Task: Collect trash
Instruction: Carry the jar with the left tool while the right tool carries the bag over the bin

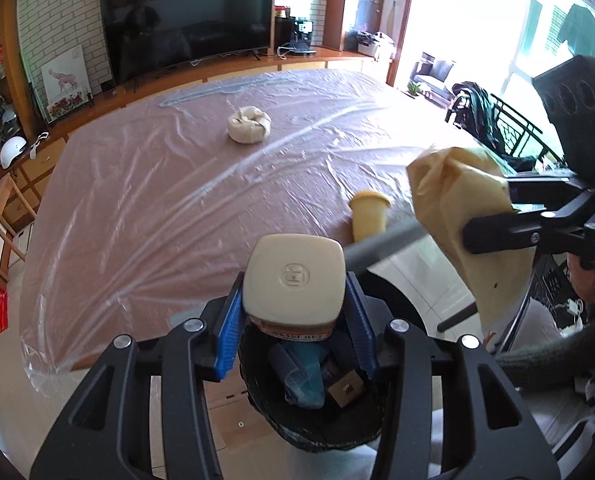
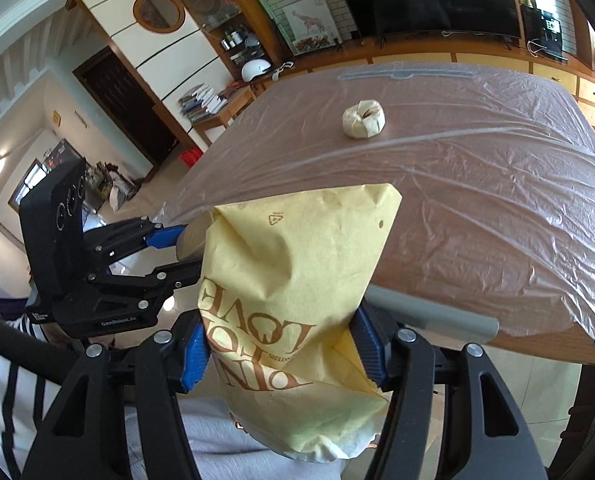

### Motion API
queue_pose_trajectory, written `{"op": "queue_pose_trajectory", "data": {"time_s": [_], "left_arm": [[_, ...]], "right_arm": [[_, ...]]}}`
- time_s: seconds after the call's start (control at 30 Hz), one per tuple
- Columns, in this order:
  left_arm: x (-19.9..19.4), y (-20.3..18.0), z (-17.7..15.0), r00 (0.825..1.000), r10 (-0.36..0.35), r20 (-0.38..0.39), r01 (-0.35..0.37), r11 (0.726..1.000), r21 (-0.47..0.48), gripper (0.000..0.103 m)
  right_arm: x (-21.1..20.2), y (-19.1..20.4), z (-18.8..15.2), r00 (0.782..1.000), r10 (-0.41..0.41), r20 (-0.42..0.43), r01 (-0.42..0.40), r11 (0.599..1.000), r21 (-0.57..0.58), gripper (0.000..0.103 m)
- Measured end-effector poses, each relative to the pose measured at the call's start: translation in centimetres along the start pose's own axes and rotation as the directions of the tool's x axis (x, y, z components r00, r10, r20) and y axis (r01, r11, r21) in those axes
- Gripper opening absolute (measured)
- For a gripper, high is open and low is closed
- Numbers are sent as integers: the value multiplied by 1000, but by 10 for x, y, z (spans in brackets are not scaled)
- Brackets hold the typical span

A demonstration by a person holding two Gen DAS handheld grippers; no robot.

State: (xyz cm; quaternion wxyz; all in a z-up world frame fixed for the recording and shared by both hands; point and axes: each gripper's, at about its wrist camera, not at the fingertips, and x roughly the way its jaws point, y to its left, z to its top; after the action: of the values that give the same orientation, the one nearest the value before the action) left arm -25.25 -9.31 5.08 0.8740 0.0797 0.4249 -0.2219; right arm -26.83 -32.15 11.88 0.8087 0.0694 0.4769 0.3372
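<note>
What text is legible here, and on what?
"LOVE", upside down: yellow bag in right gripper.
"GenRobot.AI": left gripper.
Embossed logo on jar lid: unreadable.
Jar label: too blurred.
Bag's other print: partly hidden, unreadable.

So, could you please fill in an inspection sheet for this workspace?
Surface: table under clear plastic sheet.
Job's things: jar in left gripper above black-lined bin; yellow paper bag in right gripper; crumpled wrapper and yellow cup on table.
Clutter: nothing seen.
Grippers: both shut on loads.
Cables: white charger lead on floor.
Surroundings: television, helmet.
</note>
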Motion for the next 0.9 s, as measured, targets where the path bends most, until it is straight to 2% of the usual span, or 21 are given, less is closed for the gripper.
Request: {"op": "queue_pose_trajectory", "data": {"time_s": [0.3, 0.9], "left_arm": [[2, -11, -24, 998, -18, -55, 19, 999, 30, 48], [33, -26, -48, 987, 11, -158, 1, 997, 79, 48]], "right_arm": [[21, 9, -27, 995, -38, -95, 32, 997, -65, 59], [61, 0, -60, 973, -86, -213, 69, 994, -86, 59]]}}
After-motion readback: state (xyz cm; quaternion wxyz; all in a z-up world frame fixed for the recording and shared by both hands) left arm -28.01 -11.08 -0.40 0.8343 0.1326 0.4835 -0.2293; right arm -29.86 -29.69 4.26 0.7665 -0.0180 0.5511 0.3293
